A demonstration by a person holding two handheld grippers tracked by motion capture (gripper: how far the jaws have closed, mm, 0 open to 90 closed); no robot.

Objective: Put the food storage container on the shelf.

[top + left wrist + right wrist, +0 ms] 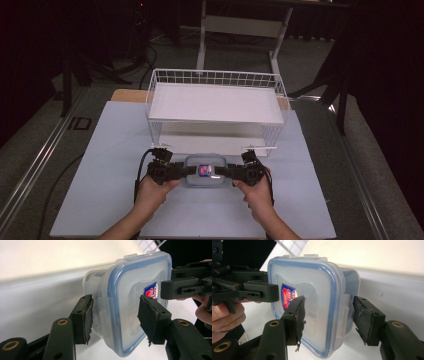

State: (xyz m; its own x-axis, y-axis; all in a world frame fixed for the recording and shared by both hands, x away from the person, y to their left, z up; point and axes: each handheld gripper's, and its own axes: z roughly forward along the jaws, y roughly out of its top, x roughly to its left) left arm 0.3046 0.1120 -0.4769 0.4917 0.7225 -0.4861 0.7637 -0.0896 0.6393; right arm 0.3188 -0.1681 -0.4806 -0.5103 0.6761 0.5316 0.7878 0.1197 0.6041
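Your left tool [176, 171] grips the left short end of the lidded container [205, 172]. In the left gripper view one pad [85, 318] presses the underside by the side clasp and the other [147, 317] bears on the lid [130, 295], so the pinch runs top to bottom across the box. This grip clamps lid and body together, which likely explains the choice: the clasp cannot spring while the box is carried.

The container, clear plastic with a blue seal line and a red and blue label [204, 170], sits between your two hands at the near-centre of the pale worktop [100, 200], just in front of the white wire rack [215, 107]. I cannot tell from the high view whether its base touches the worktop or is slightly off it.

Your right tool [234, 172] mirrors the left on the opposite short end. In the right gripper view one pad [298, 317] lies on the lid and the other [364, 320] against the body beside the right clasp; both press, so this tool is also clamped on the container.

Judgement: holding both ends symmetrically keeps the box level and shares the load. The rack's lower shelf [210, 142] lies directly ahead, and the opening faces you, so a straight forward move appears to be the intended placement.
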